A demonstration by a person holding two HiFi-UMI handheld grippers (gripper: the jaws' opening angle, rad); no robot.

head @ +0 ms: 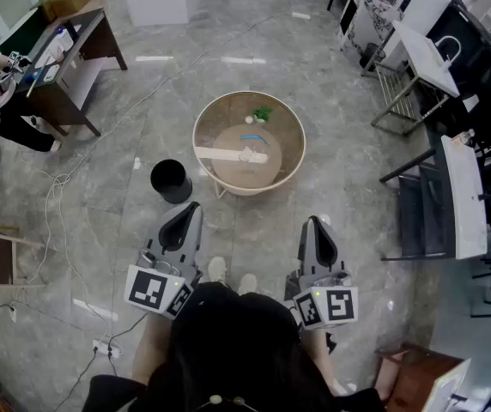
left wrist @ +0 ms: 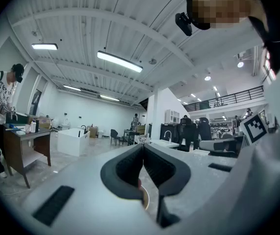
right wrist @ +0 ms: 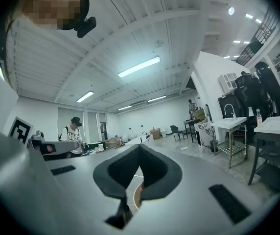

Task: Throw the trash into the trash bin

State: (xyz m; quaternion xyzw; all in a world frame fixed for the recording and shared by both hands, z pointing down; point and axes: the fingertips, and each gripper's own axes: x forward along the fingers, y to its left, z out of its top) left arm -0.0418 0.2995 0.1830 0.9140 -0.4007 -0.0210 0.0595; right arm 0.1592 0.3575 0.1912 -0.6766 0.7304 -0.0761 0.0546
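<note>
A: Grip status?
B: My left fingers (left wrist: 123, 168) and right fingers (right wrist: 118, 173) are both fully closed and empty.
A: Trash?
B: Trash (head: 263, 114) is on the round tabletop (head: 285, 144) ahead. Black bin (head: 171, 181) is on the floor (head: 185, 67), near the tabletop's left.

A round, light-brown wooden tabletop (head: 290, 127) with a raised rim stands on the grey marbled stone floor (head: 331, 75). On it lie a small green crumpled scrap (head: 263, 113) at the far side, a thin blue piece (head: 250, 138) near the middle, and a long pale flat strip (head: 220, 153) touching a white crumpled wad (head: 246, 154). A black round trash bin (head: 171, 181) stands on the floor just near-left of the tabletop. White cables (head: 57, 204) trail across the floor at the left.
</note>
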